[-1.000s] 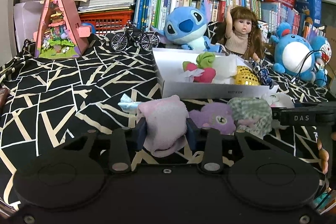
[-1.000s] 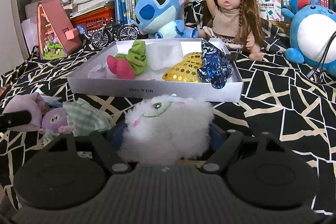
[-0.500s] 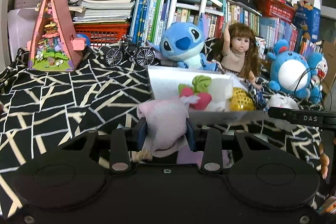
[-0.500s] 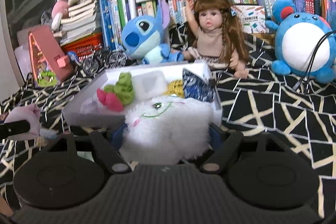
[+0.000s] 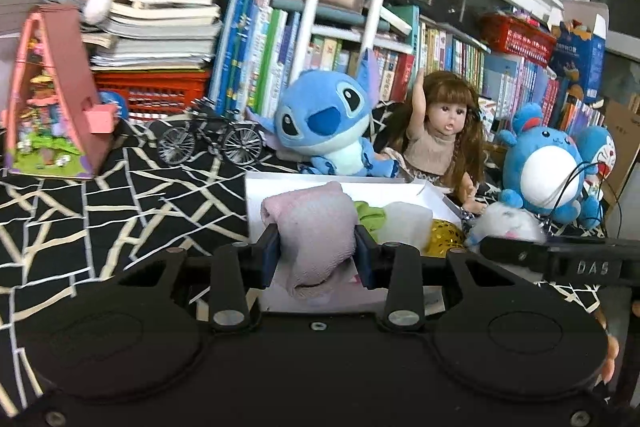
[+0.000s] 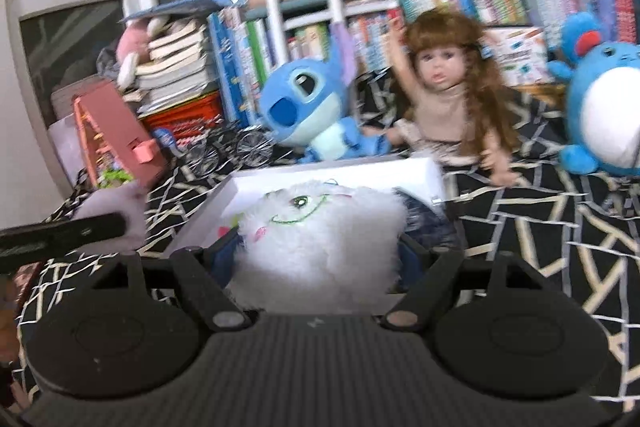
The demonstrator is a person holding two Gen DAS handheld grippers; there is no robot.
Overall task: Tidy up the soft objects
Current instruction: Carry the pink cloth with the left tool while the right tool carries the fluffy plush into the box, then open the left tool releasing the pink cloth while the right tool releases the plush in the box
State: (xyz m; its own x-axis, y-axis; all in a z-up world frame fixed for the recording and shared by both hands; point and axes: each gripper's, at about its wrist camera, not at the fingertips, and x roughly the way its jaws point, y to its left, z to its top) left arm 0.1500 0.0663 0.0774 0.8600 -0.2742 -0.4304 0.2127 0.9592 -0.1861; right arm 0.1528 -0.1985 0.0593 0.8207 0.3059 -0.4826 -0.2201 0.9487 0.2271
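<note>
Left gripper [image 5: 316,253]: my jaws clamp a pink cloth [image 5: 310,227] — above the white box [image 5: 256,203].
Right gripper [image 6: 318,253]: I grip a white fluffy plush [image 6: 320,227] — over that box.

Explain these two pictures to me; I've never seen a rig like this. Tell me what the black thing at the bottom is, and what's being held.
No robot here: a person holds a two-finger gripper in each hand, and each carries a fisheye camera looking along its fingers. The black shape is the gripper's body. In the left view, the left gripper clamps a pink cloth toy. In the right view, the right gripper clamps a fluffy white plush. Both hang near a white box holding other soft things, on a black patterned cloth.
</note>
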